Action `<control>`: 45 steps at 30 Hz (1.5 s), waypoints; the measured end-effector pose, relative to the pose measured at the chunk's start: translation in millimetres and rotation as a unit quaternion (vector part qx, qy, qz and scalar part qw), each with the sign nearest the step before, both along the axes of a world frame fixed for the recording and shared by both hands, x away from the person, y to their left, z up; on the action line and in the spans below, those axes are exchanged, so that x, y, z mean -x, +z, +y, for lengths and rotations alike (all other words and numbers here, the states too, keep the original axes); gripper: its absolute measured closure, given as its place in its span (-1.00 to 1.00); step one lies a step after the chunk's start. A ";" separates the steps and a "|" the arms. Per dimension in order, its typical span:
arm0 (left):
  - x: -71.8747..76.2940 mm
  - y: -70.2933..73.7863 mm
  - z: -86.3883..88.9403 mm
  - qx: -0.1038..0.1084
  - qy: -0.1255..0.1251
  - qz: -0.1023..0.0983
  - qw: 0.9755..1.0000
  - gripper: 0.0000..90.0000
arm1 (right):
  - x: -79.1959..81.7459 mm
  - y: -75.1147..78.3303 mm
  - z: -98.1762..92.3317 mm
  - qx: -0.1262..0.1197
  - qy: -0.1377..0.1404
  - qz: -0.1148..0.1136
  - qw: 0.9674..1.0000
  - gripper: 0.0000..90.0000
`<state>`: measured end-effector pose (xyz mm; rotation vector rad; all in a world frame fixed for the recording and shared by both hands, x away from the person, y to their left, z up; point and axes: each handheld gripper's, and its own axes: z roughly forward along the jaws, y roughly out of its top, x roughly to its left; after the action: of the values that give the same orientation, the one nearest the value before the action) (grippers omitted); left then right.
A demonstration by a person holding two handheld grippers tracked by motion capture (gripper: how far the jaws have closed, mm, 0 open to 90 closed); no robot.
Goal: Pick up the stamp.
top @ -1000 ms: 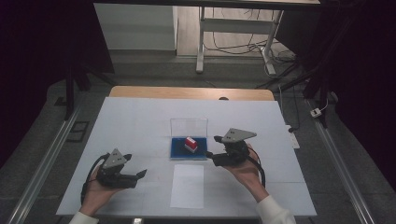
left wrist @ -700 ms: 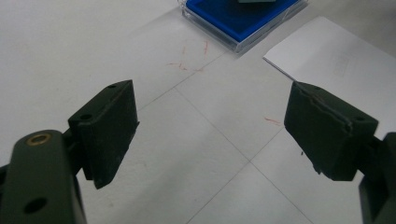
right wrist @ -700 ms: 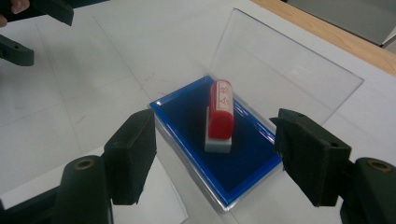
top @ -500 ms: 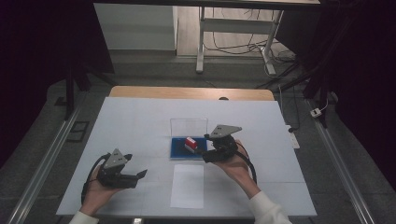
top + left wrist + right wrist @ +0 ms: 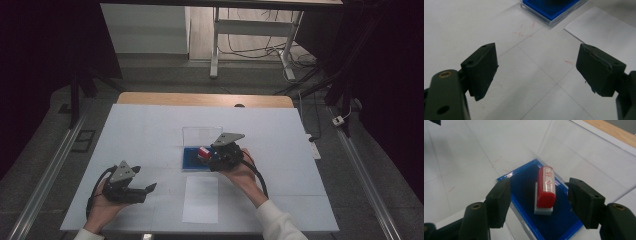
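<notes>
Right claw (image 5: 209,159) sits at the open clear plastic case with the blue pad (image 5: 192,159) in the high view, near the middle of the white tabletop (image 5: 150,130), its jaws having just been closing in around the red stamp with a white base (image 5: 203,152); the case lid stands up behind, likely so the stamp can be reached from the person's side. Left claw (image 5: 146,191) rests low at the near left, well apart from the case, probably parked out of the way, with a white sheet of paper (image 5: 201,198) lying just before the case, seemingly ready to be stamped. Over to the left gripper view: jaws wide apart, nothing between them, bare tabletop below and the case corner far off. Now the right gripper view: the stamp (image 5: 545,188) lies on the blue pad between the jaws, which stand apart with gaps on both sides, not yet pressing it.
</notes>
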<state>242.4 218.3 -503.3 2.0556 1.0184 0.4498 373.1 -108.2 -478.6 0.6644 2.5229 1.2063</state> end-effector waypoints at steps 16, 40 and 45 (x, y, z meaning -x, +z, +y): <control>2.0 -2.3 2.8 -0.002 0.014 0.004 1.000 -0.59 | -12.9 -15.0 4.9 -0.008 -0.020 0.009 1.000 0.11; 0.7 -5.6 5.8 -0.005 0.021 0.008 1.000 -0.57 | -13.7 -17.4 7.7 -0.013 -0.001 -0.004 1.000 0.54; 1.0 -5.7 7.2 -0.003 0.022 0.008 1.000 -0.57 | -12.5 -16.4 8.3 -0.007 0.000 -0.008 1.000 0.56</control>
<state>241.4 225.6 -509.0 2.0495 1.0743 0.4604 385.6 -99.9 -495.0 0.6557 2.5020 1.2265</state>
